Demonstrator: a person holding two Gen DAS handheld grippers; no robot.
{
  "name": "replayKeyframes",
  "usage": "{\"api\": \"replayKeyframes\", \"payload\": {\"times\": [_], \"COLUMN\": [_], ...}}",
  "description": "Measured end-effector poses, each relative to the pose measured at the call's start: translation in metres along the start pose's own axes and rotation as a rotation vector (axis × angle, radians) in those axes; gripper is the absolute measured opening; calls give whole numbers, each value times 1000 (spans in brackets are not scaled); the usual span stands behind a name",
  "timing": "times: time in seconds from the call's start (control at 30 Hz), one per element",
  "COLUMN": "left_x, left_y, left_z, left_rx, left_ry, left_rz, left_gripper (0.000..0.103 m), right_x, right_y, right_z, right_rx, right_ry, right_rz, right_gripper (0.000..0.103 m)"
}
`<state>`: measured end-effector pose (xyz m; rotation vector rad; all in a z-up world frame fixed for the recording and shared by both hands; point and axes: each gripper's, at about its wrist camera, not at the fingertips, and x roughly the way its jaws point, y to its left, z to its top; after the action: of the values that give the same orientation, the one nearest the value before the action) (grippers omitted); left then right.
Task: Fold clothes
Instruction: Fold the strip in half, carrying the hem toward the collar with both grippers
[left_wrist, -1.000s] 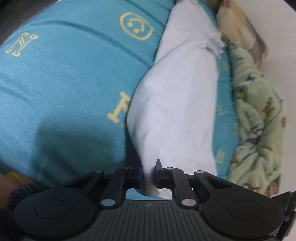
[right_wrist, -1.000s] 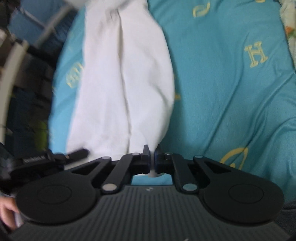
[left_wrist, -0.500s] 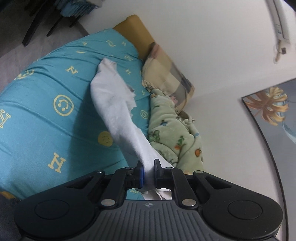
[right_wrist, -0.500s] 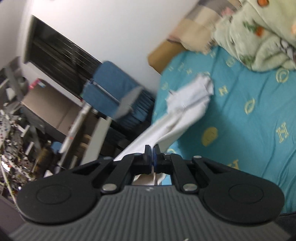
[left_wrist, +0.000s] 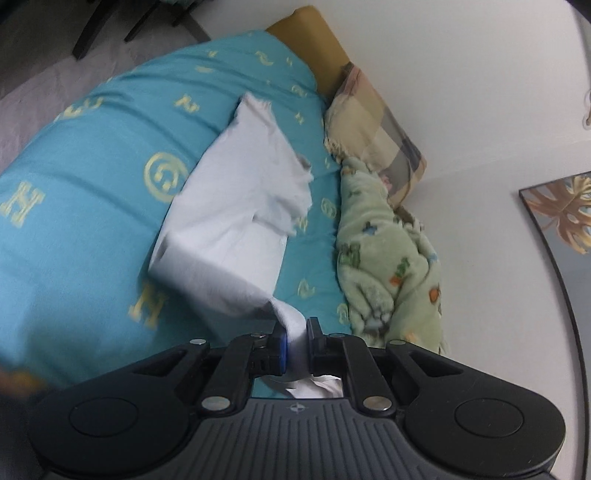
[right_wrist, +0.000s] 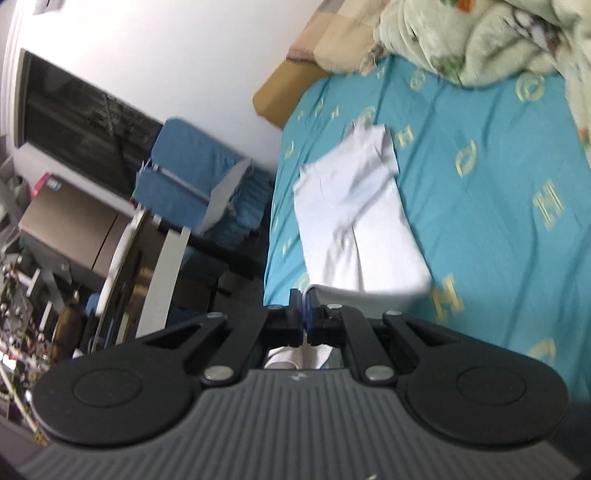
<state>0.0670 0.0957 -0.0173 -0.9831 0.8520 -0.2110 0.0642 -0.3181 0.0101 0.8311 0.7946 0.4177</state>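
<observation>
Left gripper (left_wrist: 294, 341) and right gripper (right_wrist: 305, 321) each pinch a near corner of the white garment (left_wrist: 236, 206), its near end raised while the far end lies on the teal bedsheet (left_wrist: 81, 229) mid-bed, short of the green blanket (left_wrist: 384, 258) along the wall edge. Judged a lengthwise fold: keep both pinches level and the held edge taut. Lower evenly so corners meet square.

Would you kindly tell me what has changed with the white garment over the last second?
The white garment, first close beneath both tongs and then pulled taut into a narrow strand, now lies spread in a fold on the teal bedsheet. The left tongs and right tongs stayed clamped on its near edge throughout; nothing was released.
</observation>
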Motion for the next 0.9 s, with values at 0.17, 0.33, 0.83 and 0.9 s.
{"api": "replayKeyframes", "payload": {"times": [0.17, 0.33, 0.83, 0.9], "left_x": [71, 149, 277, 275], "left_y": [-32, -34, 30, 27], "left_z": [55, 105, 129, 123], "left_rx": [115, 270, 431, 458], "left_ry": [-126, -181, -120, -130], "left_rz": [39, 107, 293, 309], "left_gripper": [11, 11, 16, 40], "right_x": [66, 148, 266, 262], "right_y": [1, -19, -80, -76], "right_z": [50, 94, 99, 100], "right_rx": [-12, -62, -287, -293], "right_ry": [-135, -177, -133, -99], "right_rz": [-6, -70, -255, -258], "right_gripper": [5, 5, 8, 18]}}
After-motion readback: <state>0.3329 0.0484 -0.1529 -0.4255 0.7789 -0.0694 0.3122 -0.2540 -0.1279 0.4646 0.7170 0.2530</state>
